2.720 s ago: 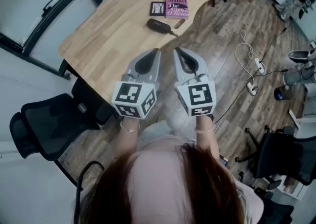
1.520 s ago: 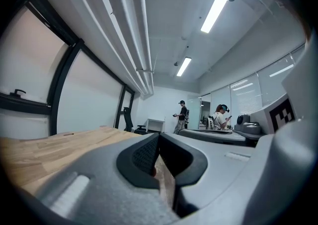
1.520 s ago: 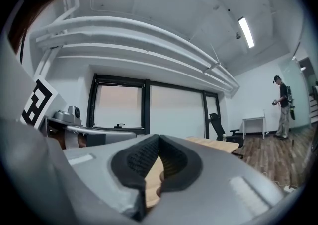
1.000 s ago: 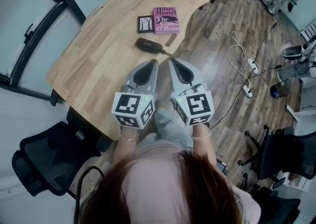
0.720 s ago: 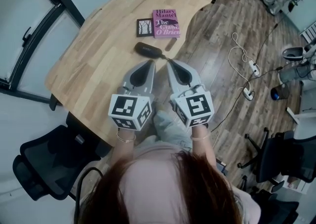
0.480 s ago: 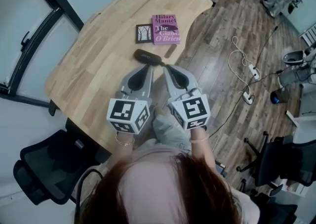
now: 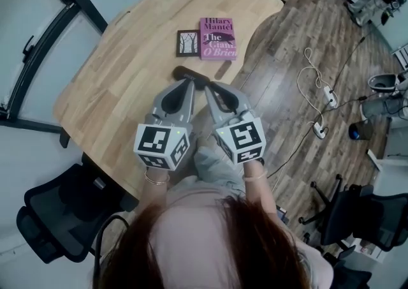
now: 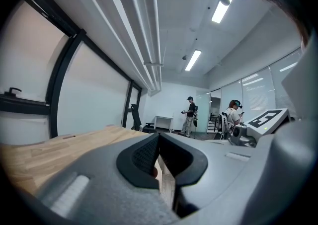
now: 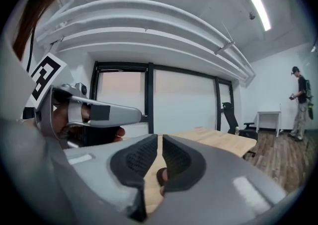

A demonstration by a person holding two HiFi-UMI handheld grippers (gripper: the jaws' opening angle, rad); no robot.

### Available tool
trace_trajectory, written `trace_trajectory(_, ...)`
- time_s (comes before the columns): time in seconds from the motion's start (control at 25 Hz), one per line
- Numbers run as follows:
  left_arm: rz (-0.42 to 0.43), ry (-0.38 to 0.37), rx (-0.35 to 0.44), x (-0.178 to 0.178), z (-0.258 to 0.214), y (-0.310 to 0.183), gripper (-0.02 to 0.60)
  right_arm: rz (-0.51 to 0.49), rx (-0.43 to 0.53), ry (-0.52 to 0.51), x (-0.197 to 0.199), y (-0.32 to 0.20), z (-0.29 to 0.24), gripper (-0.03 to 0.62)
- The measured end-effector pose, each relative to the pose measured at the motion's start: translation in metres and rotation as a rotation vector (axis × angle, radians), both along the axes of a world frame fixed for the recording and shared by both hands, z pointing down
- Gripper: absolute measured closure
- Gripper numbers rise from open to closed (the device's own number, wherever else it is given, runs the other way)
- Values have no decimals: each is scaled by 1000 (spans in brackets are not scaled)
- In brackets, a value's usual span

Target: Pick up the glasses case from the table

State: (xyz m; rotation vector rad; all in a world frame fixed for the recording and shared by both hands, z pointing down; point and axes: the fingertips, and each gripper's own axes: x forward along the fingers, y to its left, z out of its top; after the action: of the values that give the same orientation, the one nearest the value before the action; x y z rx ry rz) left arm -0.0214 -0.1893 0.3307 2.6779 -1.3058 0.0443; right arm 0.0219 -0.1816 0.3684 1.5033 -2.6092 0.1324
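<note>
The dark oval glasses case (image 7: 183, 73) lies ungrasped on the pale wooden table (image 7: 121, 58), just beyond your closed left gripper (image 7: 189, 81); your right gripper (image 7: 206, 85) has just been opening its jaws to a narrow slit, nothing between them

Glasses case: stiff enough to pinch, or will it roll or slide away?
The dark oblong glasses case looks like a rigid shell, probably stiff and light. Its rounded sides may rock or slide on the smooth wooden table, and it lies near the edge, so a push could tip it off.
</note>
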Motion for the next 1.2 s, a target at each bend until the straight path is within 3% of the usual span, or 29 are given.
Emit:
trace_trajectory(0.68,-81,16,-29,-15,15,-81,572,-153,-92,102,-21,-85,51,494)
trace_trajectory(1.2,-114,12,-50,-29,38,-120,572,-292,-164,237,-52,-122,112,427)
